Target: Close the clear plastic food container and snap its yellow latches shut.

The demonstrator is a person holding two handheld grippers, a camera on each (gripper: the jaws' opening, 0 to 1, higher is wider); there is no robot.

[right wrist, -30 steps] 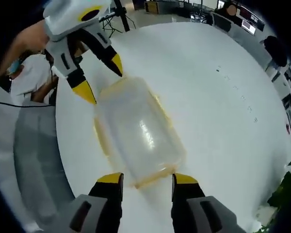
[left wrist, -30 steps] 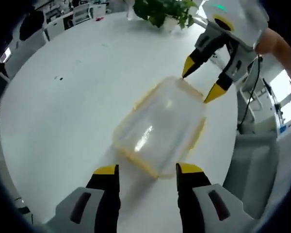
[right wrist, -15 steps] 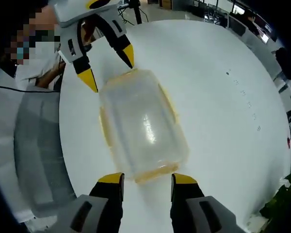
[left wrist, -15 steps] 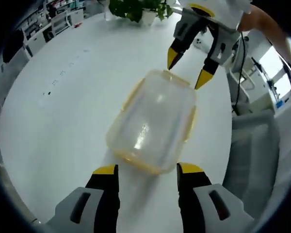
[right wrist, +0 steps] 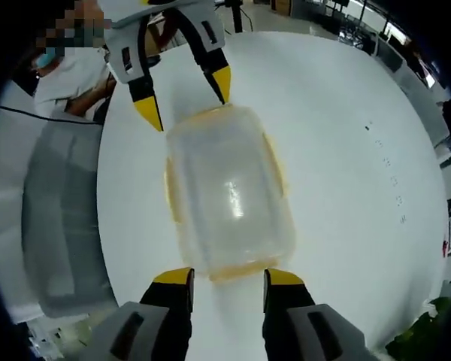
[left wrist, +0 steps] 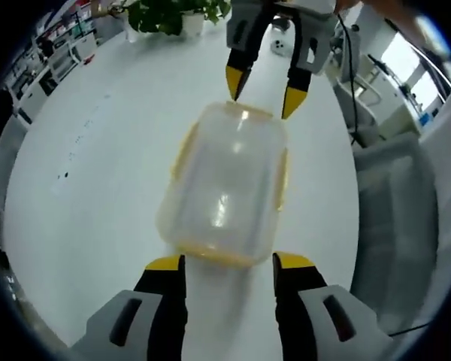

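Note:
A clear plastic food container with yellow latches along its edges lies on a round white table, its lid on. My left gripper is open, its yellow-tipped jaws just short of the container's near end. At the far end, the right gripper hangs open with its tips by the rim. In the right gripper view the same container lies lengthwise; my right gripper stands open at its near end and the left gripper is open at the far end.
A potted green plant stands at the table's far side. A person in a white top sits by the table edge. Desks and office equipment lie beyond. A grey floor runs beside the table.
Both views have swung so that the container now lies straight along each gripper's jaws. The two grippers face each other across its ends, both still open.

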